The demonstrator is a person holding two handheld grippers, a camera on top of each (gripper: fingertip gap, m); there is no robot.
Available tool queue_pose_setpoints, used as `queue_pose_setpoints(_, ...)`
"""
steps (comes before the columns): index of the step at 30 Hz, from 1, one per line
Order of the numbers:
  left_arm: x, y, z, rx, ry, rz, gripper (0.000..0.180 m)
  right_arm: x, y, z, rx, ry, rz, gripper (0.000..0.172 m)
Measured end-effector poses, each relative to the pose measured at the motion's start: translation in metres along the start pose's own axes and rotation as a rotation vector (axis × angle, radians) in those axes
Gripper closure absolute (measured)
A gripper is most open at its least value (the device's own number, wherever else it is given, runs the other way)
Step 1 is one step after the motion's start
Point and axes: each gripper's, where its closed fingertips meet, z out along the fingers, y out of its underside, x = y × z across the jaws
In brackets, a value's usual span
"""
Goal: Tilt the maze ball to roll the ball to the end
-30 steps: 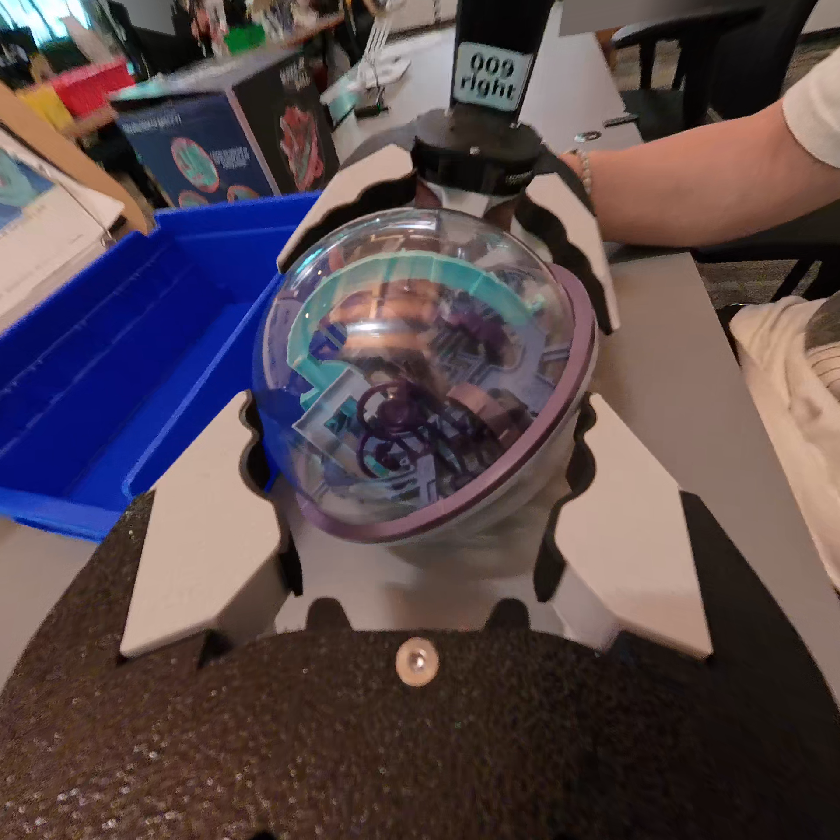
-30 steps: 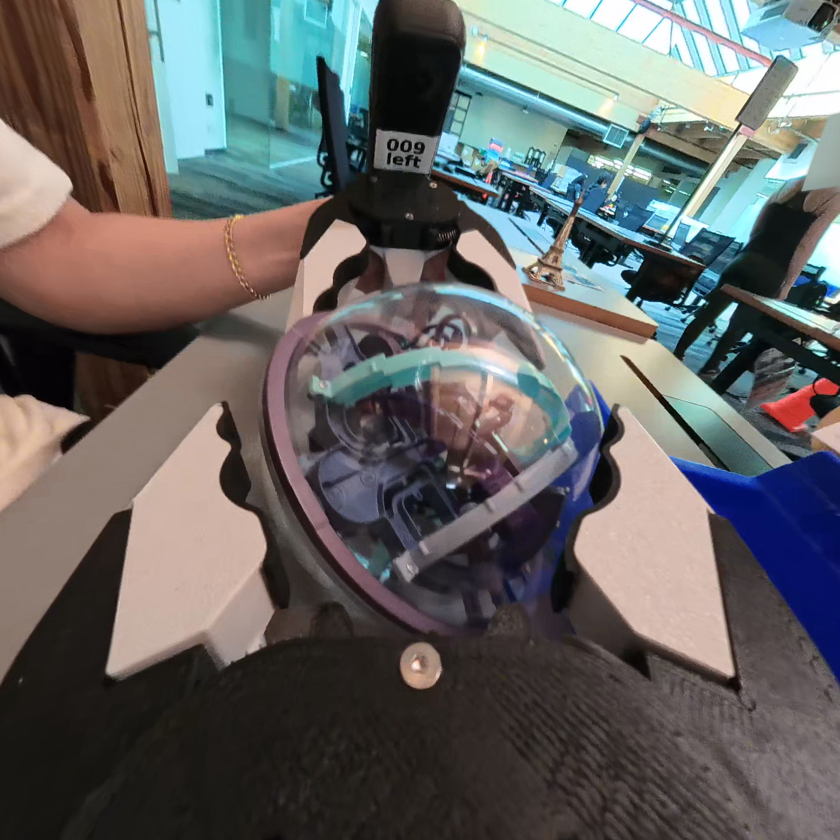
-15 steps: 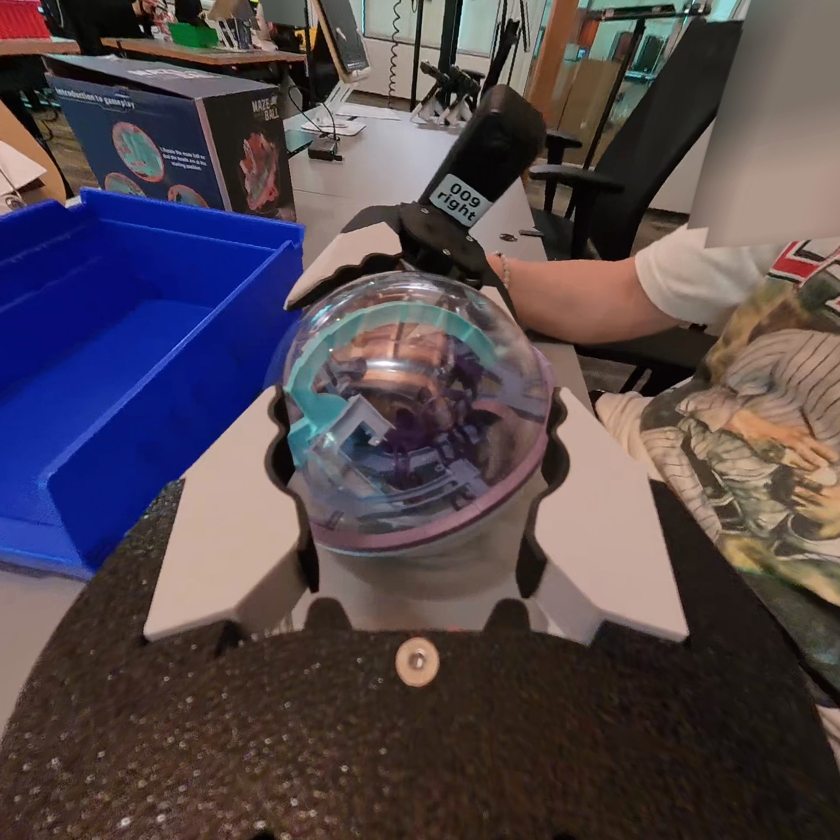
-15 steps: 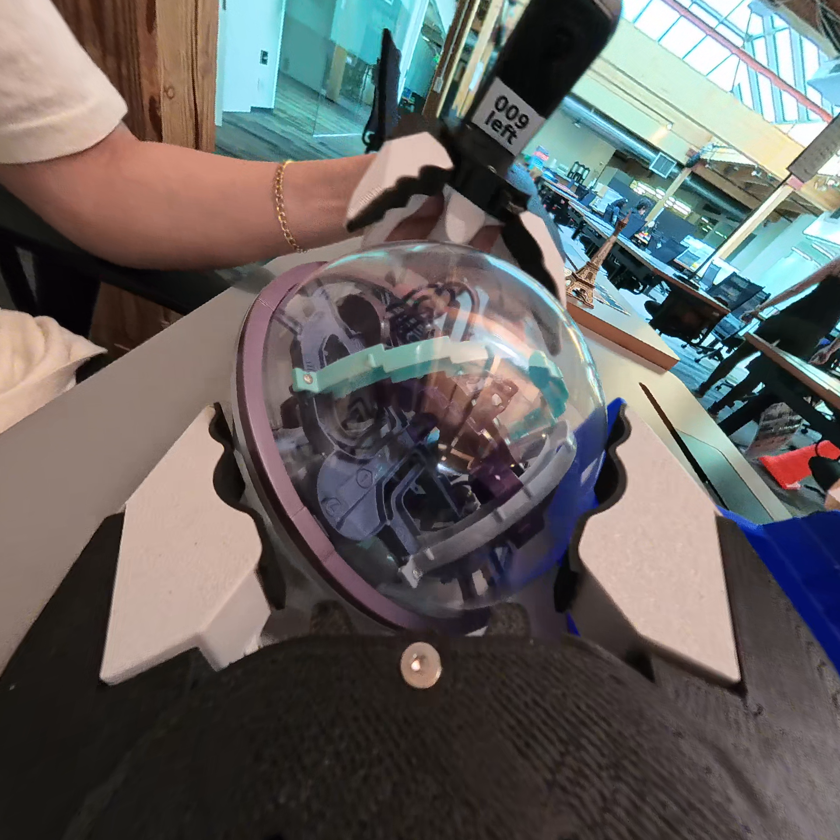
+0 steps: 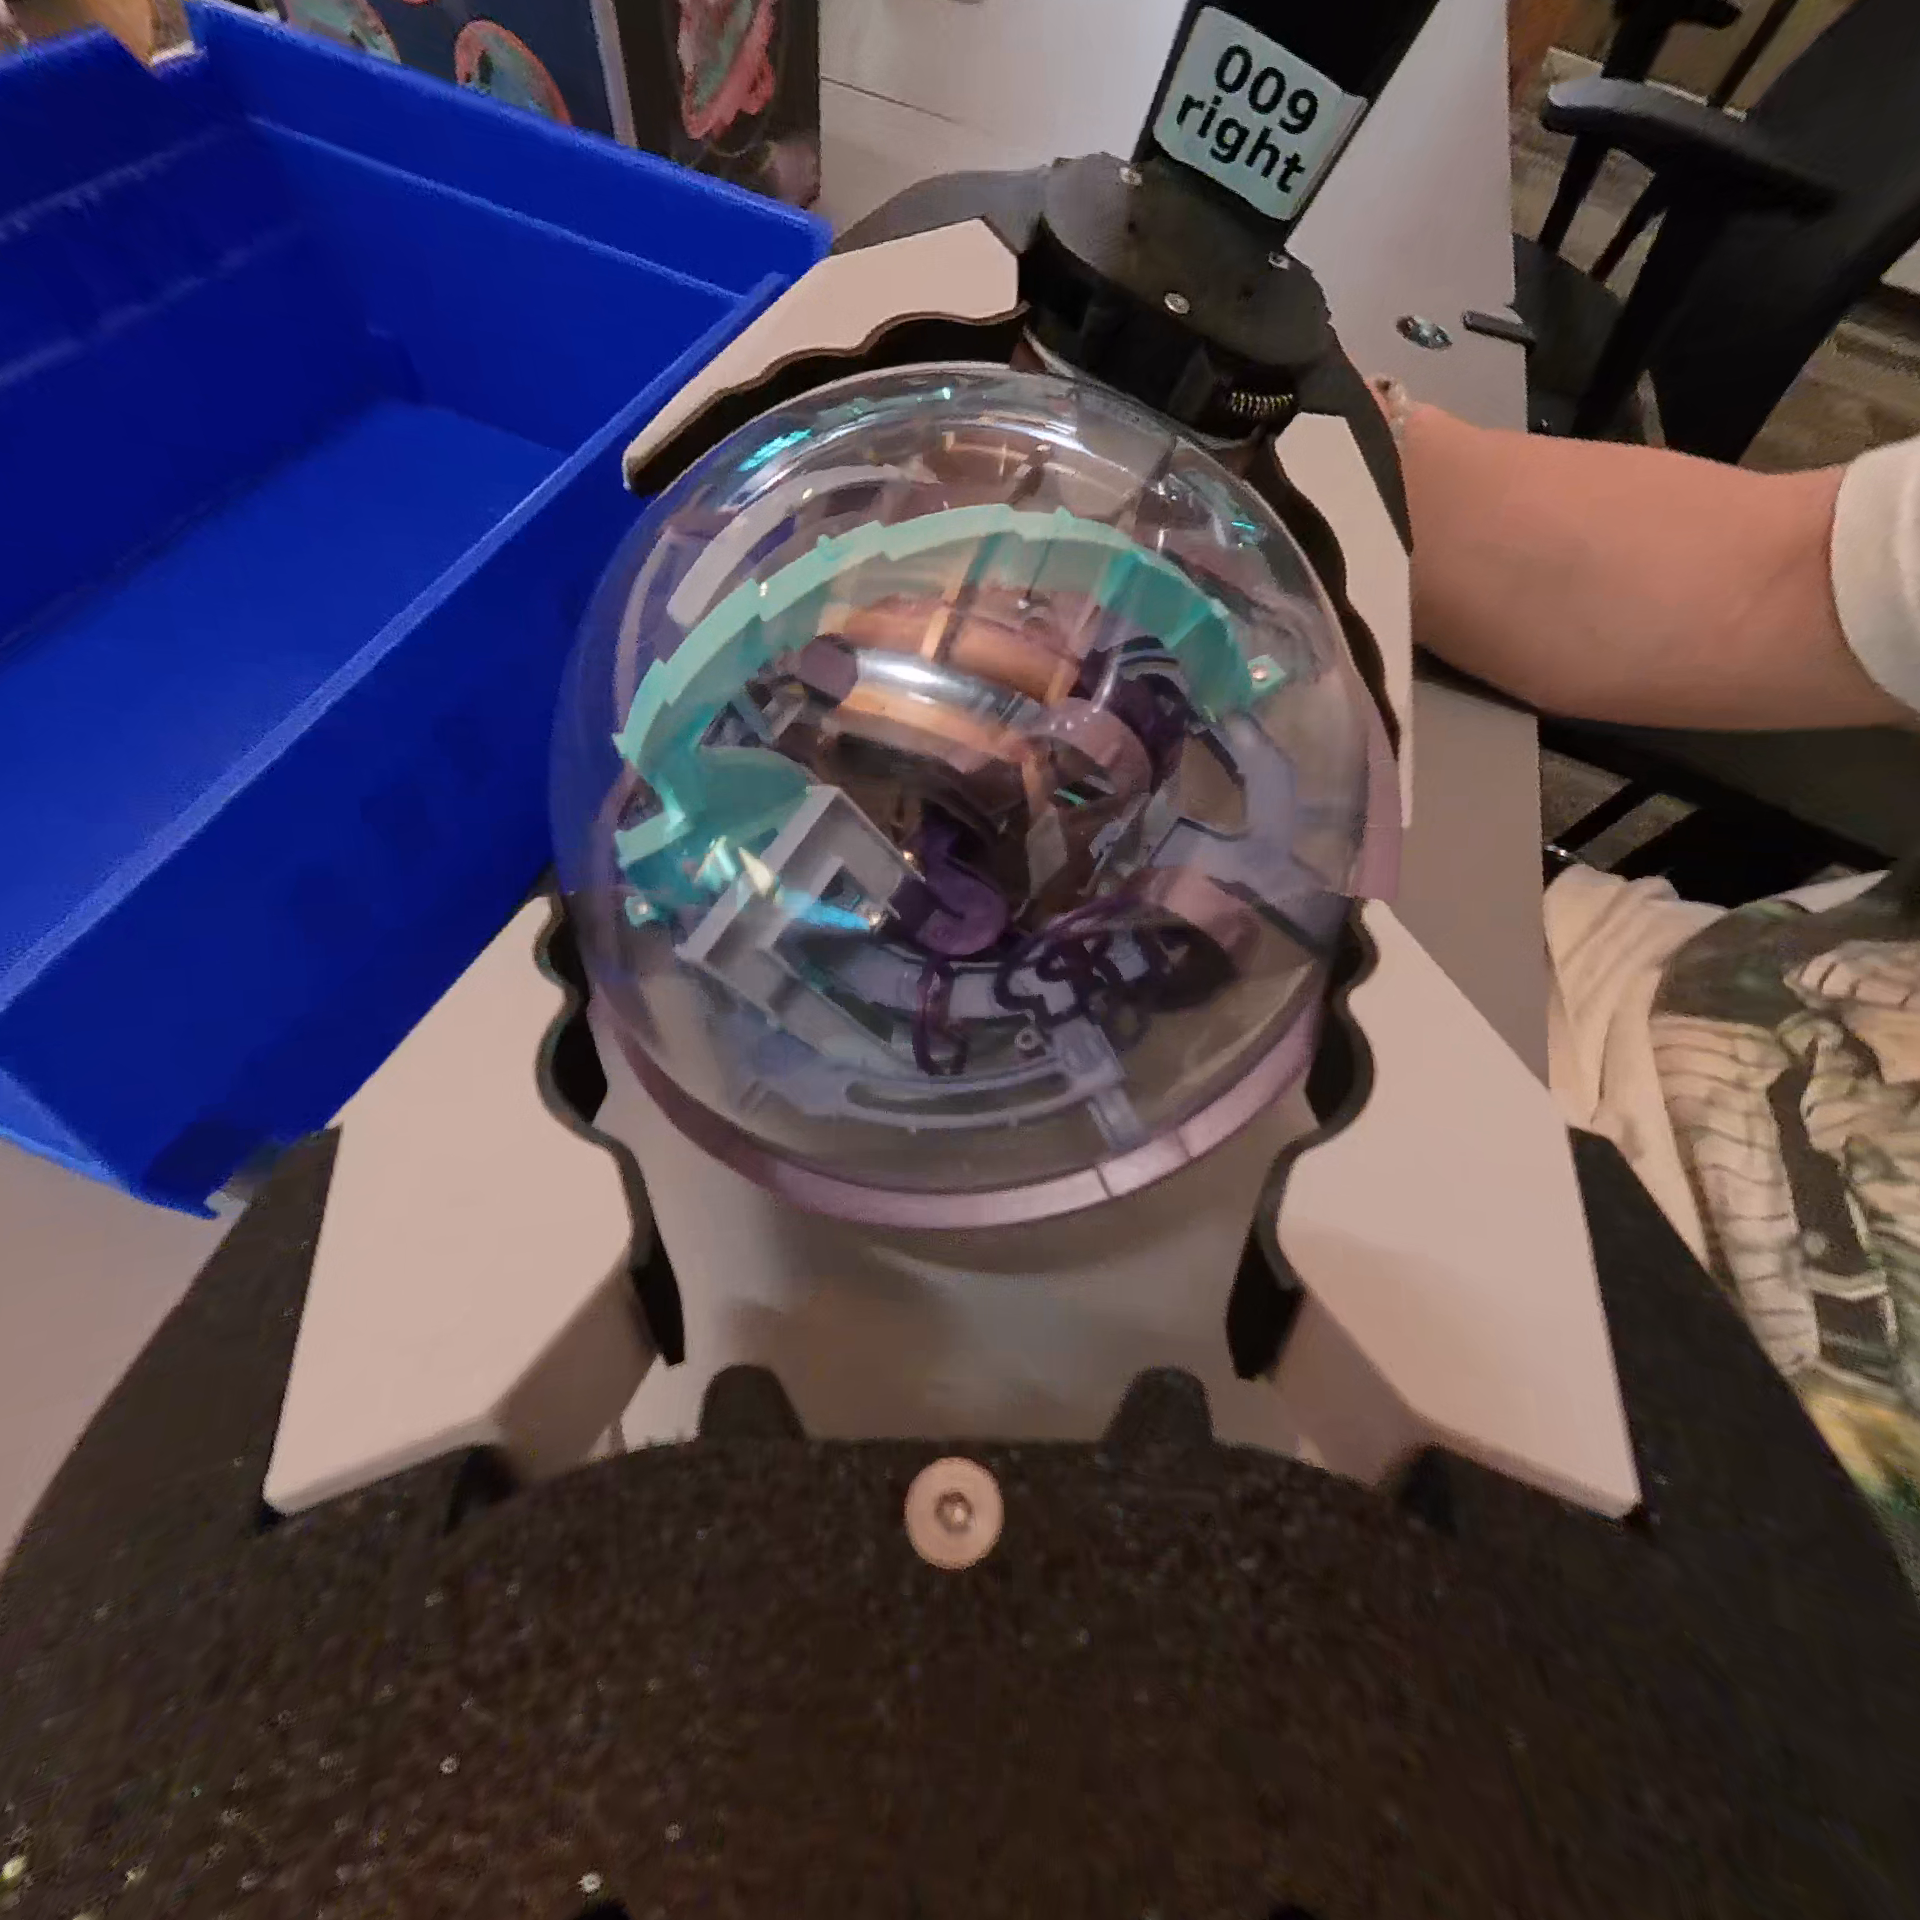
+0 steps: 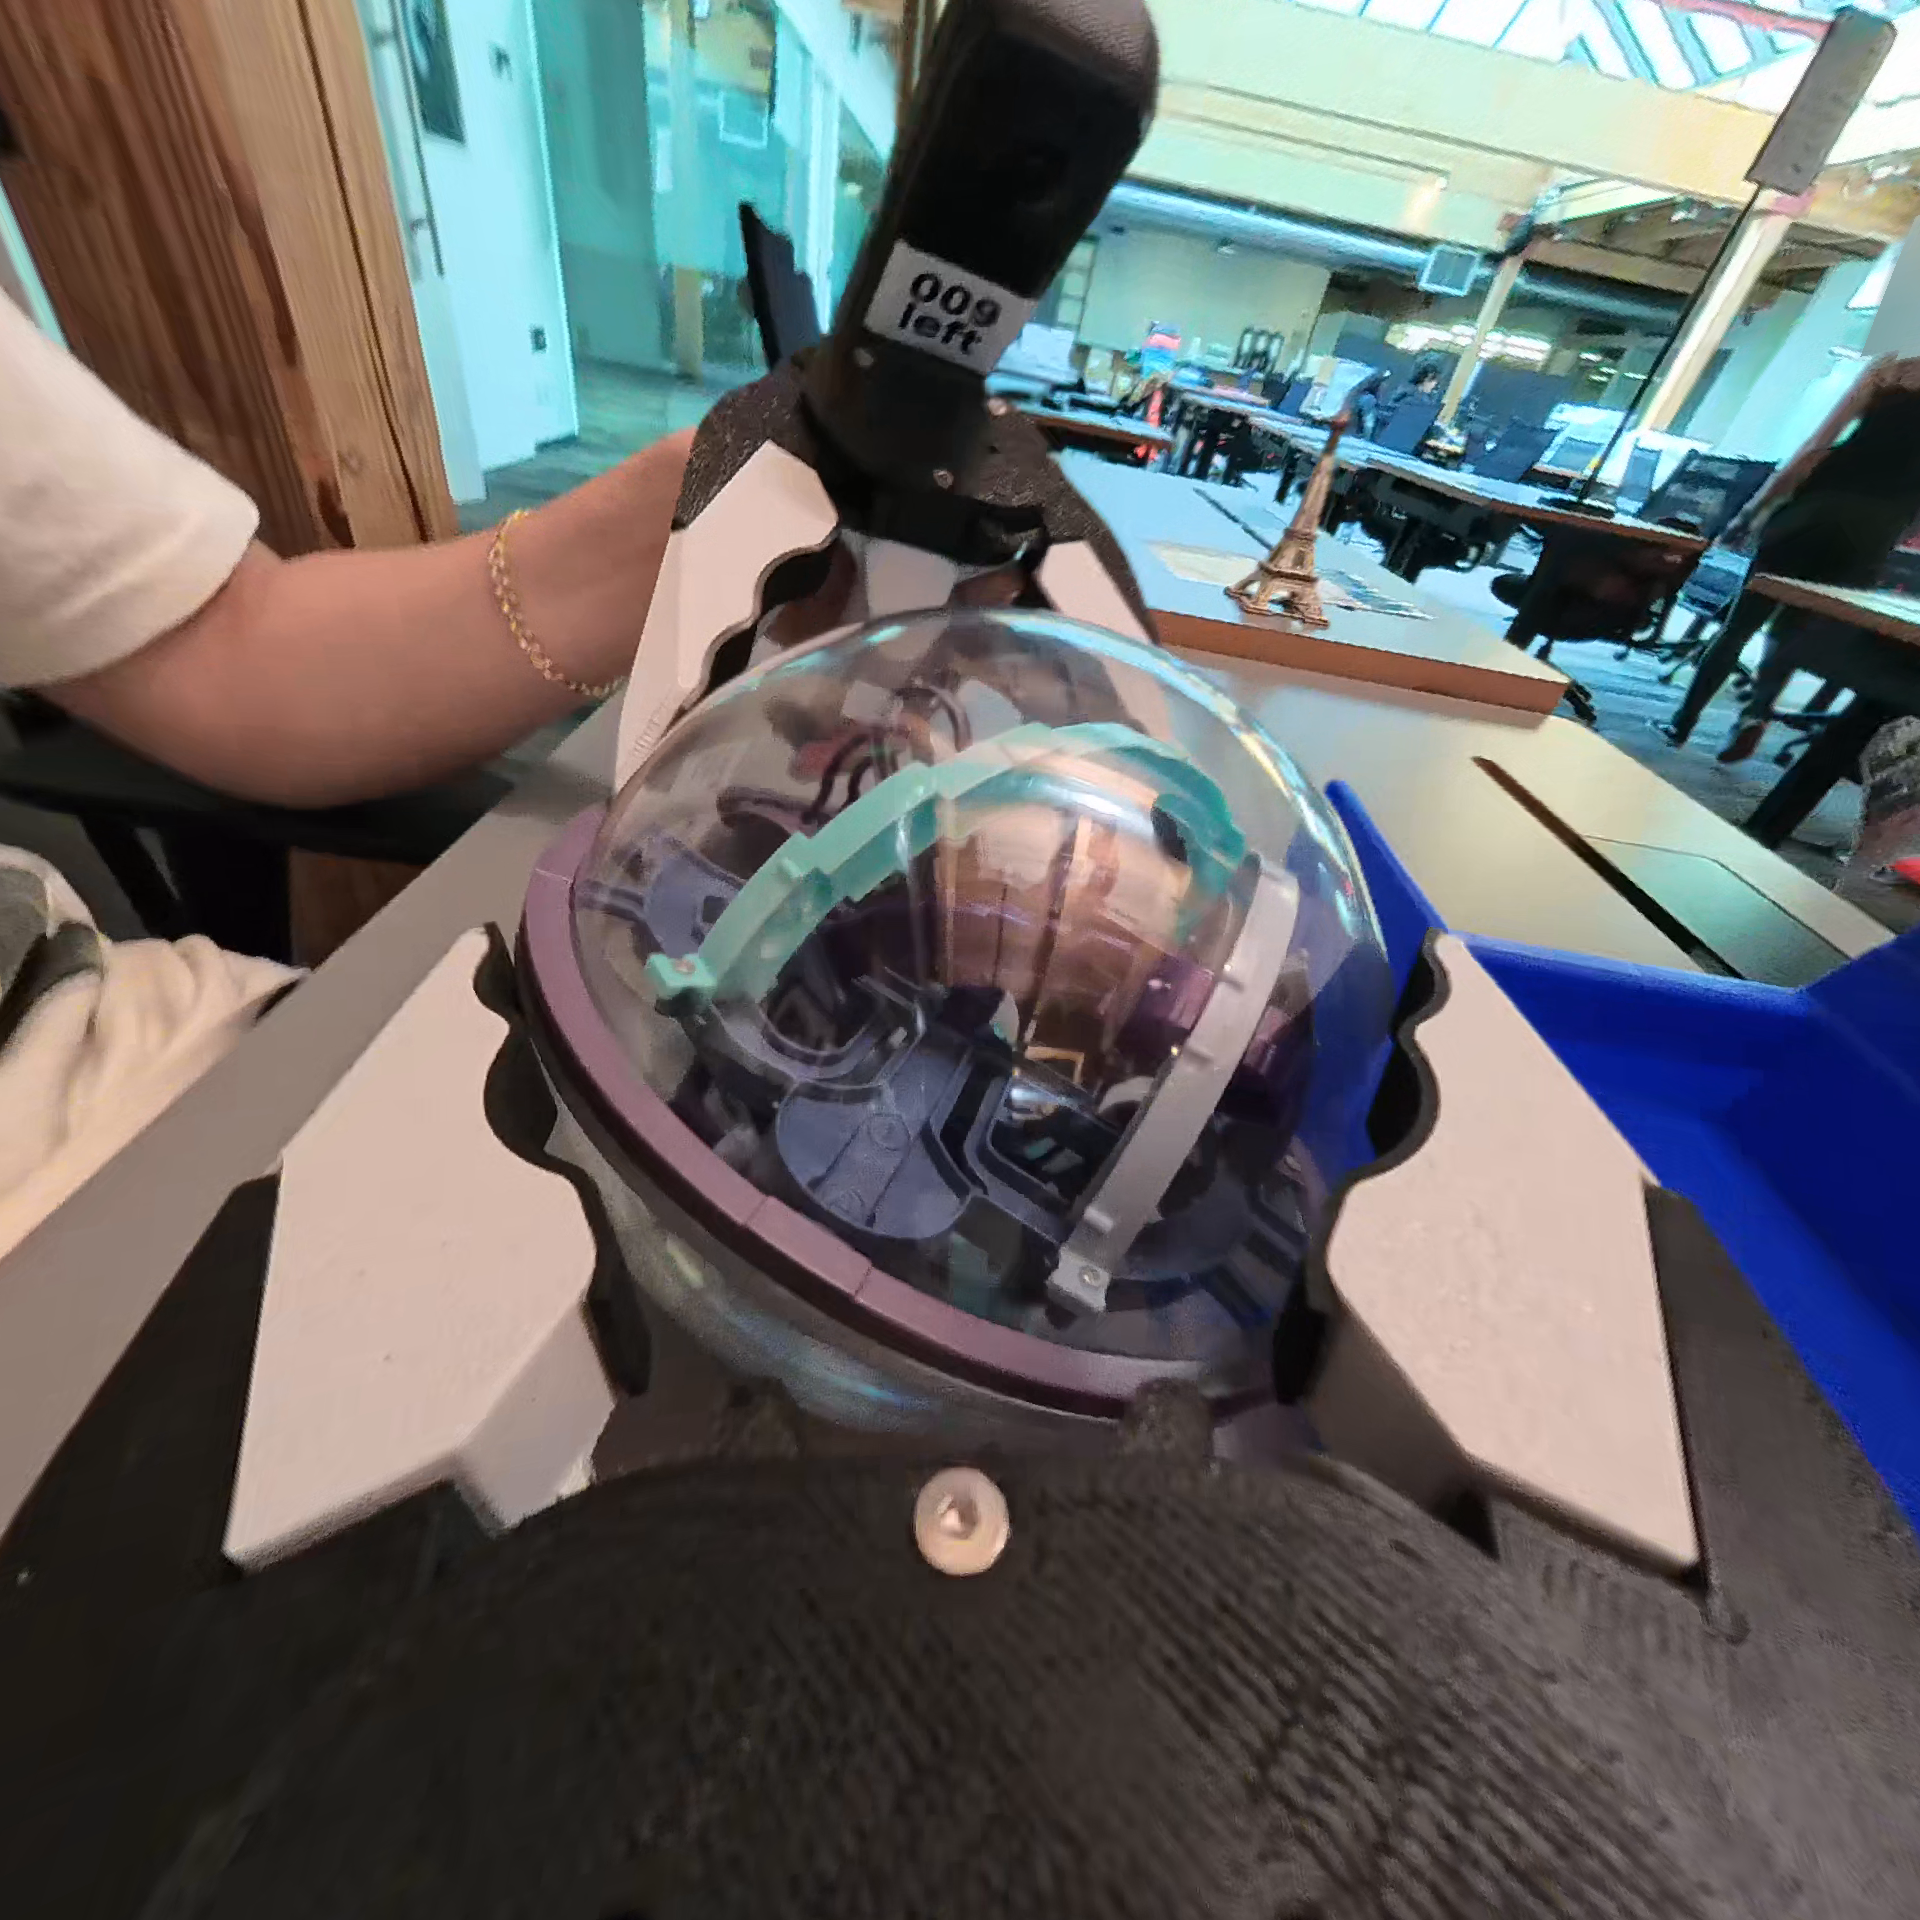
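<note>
Left tool (image 5: 956,935) and right tool (image 6: 956,1039) face each other, each spread wide and clamping the maze ball (image 5: 966,790) from opposite sides above the desk (image 6: 1455,790). The purple seam (image 6: 727,1195) tilts, low toward 5 o'clock in the right view.

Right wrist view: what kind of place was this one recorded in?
Most likely an open-plan office or shared workspace. Behind the maze ball run rows of long desks with dark office chairs, under a high ceiling with exposed ducting, and a glass partition stands at the left.
</note>
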Motion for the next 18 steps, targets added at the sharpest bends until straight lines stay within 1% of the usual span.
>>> queue_pose_setpoints(3,-0.002,-0.003,0.002,-0.003,-0.011,-0.068,0.050,0.007,-0.008,-0.007,0.079,0.010,0.078,0.015)
queue_pose_setpoints(5,-0.001,-0.009,0.006,0.022,-0.020,-0.062,0.050,0.008,-0.014,-0.011,0.128,-0.005,0.119,0.017)
queue_pose_setpoints(9,0.007,-0.011,0.019,0.022,-0.028,0.044,0.037,-0.002,-0.012,-0.011,0.136,-0.052,0.041,0.018)
queue_pose_setpoints(14,0.016,-0.008,0.023,0.029,-0.013,0.218,0.031,-0.017,-0.014,-0.018,0.131,-0.119,-0.094,0.029)
queue_pose_setpoints(16,0.013,-0.010,0.025,0.052,-0.053,0.290,0.030,-0.015,-0.016,-0.020,0.125,-0.102,-0.114,0.031)
queue_pose_setpoints(18,0.006,-0.015,0.030,0.067,-0.111,0.298,0.030,-0.005,-0.014,-0.019,0.107,-0.049,-0.091,0.027)
